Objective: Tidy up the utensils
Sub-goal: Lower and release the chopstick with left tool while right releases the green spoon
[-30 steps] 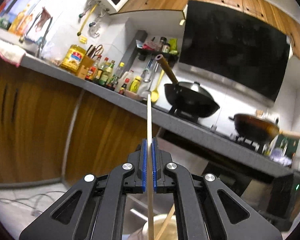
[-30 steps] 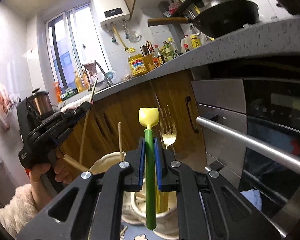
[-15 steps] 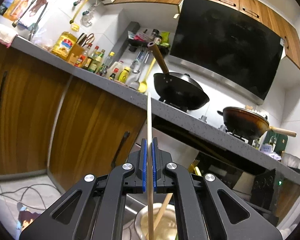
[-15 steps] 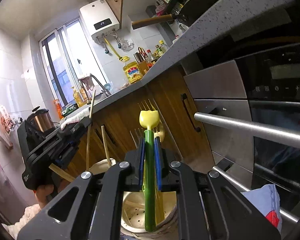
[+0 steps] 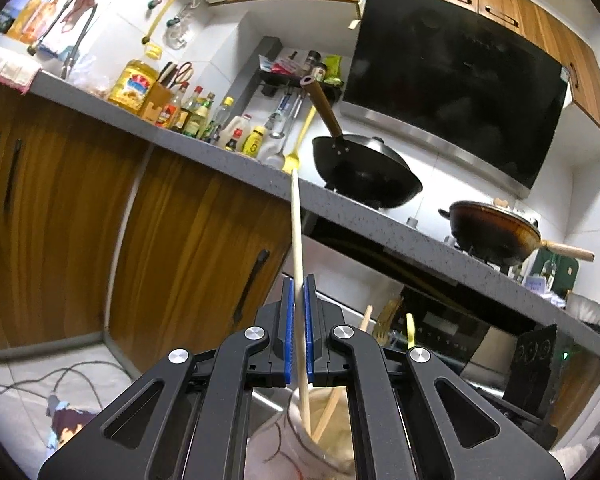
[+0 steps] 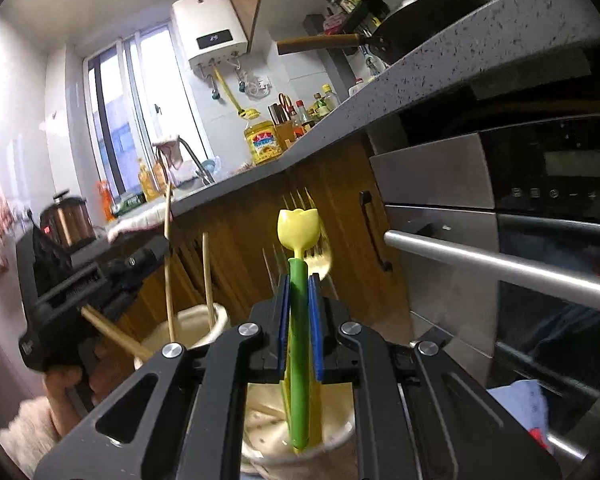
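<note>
The left hand-held gripper (image 5: 297,332) pinches a thin, light, stiff wooden chopstick (image 5: 296,248) at mid-length, its lower end in the cream holder (image 5: 332,452) at bottom centre. The right hand-held gripper (image 6: 299,330) clamps a smooth, likely slippery green tulip-topped utensil (image 6: 299,300) mid-stem over the perforated cream holder (image 6: 340,436).

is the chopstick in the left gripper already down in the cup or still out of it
In. The chopstick passes between the left gripper pads and its lower end sits inside the cream cup.
</note>
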Demonstrator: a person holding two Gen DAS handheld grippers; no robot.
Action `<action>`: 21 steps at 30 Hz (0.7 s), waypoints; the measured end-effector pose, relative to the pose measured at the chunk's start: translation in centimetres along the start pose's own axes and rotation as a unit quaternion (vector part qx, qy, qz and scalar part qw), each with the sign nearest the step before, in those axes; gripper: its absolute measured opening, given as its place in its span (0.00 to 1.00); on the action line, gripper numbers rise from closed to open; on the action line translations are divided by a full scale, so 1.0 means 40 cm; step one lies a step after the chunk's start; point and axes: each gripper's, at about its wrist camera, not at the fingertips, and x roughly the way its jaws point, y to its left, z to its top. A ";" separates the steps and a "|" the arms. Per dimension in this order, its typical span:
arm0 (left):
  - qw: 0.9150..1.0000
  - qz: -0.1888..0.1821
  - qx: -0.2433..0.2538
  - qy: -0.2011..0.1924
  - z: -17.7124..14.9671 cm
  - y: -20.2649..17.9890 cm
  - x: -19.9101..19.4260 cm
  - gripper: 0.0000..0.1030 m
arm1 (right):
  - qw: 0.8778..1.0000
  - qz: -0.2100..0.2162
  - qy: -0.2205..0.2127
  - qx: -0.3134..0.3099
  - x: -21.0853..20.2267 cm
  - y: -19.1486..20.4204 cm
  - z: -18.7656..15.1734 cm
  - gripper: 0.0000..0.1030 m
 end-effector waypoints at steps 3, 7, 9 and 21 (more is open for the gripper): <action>1.000 0.002 0.007 0.006 -0.004 -0.003 -0.012 0.05 | 1.000 -0.010 0.011 -0.011 -0.017 -0.002 -0.014 0.09; 1.000 0.003 0.017 0.015 0.000 -0.008 -0.027 0.05 | 0.999 -0.014 0.030 -0.011 -0.028 -0.006 -0.031 0.09; 1.000 0.007 0.016 0.018 0.001 -0.006 -0.031 0.06 | 0.999 -0.013 0.037 -0.012 -0.030 -0.008 -0.037 0.09; 0.999 0.030 0.015 0.032 0.009 -0.008 -0.065 0.13 | 0.998 -0.031 0.062 0.008 -0.045 -0.025 -0.040 0.19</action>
